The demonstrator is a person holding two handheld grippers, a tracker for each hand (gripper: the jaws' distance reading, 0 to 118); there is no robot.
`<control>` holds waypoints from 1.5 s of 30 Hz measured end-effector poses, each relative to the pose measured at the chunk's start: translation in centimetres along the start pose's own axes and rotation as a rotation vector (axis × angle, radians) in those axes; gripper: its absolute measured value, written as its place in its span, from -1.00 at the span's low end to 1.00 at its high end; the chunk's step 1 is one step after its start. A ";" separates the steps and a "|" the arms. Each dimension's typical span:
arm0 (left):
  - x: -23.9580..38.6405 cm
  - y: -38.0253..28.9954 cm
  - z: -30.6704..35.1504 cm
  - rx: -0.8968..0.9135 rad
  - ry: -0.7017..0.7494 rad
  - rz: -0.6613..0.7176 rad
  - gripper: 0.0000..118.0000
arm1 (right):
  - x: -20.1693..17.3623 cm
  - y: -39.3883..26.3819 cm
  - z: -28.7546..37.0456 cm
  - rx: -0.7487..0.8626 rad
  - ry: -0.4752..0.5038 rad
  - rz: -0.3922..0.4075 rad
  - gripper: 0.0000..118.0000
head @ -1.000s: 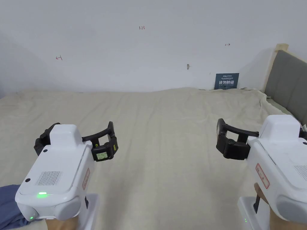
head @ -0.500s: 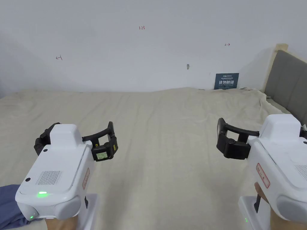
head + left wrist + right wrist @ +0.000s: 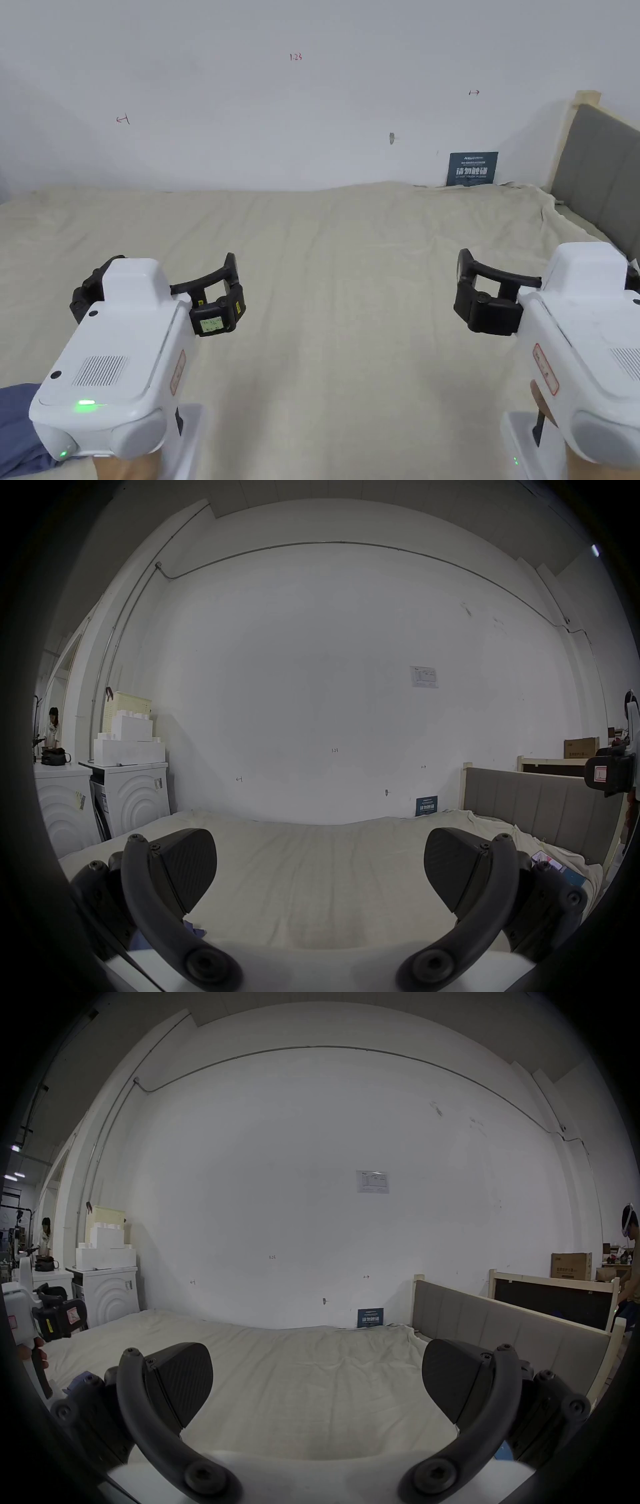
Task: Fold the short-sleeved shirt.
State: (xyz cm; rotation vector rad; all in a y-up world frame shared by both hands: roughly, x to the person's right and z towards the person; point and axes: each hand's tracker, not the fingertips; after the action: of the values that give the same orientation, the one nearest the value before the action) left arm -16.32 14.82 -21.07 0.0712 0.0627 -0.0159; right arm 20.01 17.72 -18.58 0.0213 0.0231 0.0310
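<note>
both grippers held open above the bed, shirt at the near left edge

compared with the frames one second and half a second earlier, the scene is almost unchanged: the left gripper (image 3: pixel 153 284) keeps the same place over the bed (image 3: pixel 350 262), and the right gripper (image 3: pixel 550 281) sits very slightly lower and further right in the head view, a shift small enough that it may come from the camera alone. the blue cloth at the lower left corner stays where it was.

left gripper: the fingers (image 3: pixel 183 868) stand wide apart with bare sheet between them, gripping nothing. right gripper: the fingers (image 3: pixel 180 1380) likewise stand wide apart over bare sheet, with nothing between them.

the short-sleeved shirt (image 3: pixel 19 425), a blue-grey bundle, lies on the near left edge of the bed, below and behind the left gripper's white body, apart from the fingers of that gripper and well apart from the right gripper. in the left gripper view a small blue patch (image 3: pixel 194 930) shows just beneath the left finger; whether it touches cannot be told.

a grey headboard (image 3: pixel 600 169) borders the bed on the right, and a small dark sign (image 3: pixel 473 169) leans against the white wall (image 3: pixel 312 112) beside it.
</note>
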 end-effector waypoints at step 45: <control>-0.4 0.7 0.2 0.022 -0.009 0.016 1.00 | -1.4 1.3 -0.8 -0.061 -0.168 -0.043 0.98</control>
State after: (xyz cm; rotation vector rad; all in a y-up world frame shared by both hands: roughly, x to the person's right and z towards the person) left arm -16.66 15.55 -20.78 0.0937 0.0527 -0.0010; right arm 18.58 18.98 -19.34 -0.0377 -0.1458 -0.0134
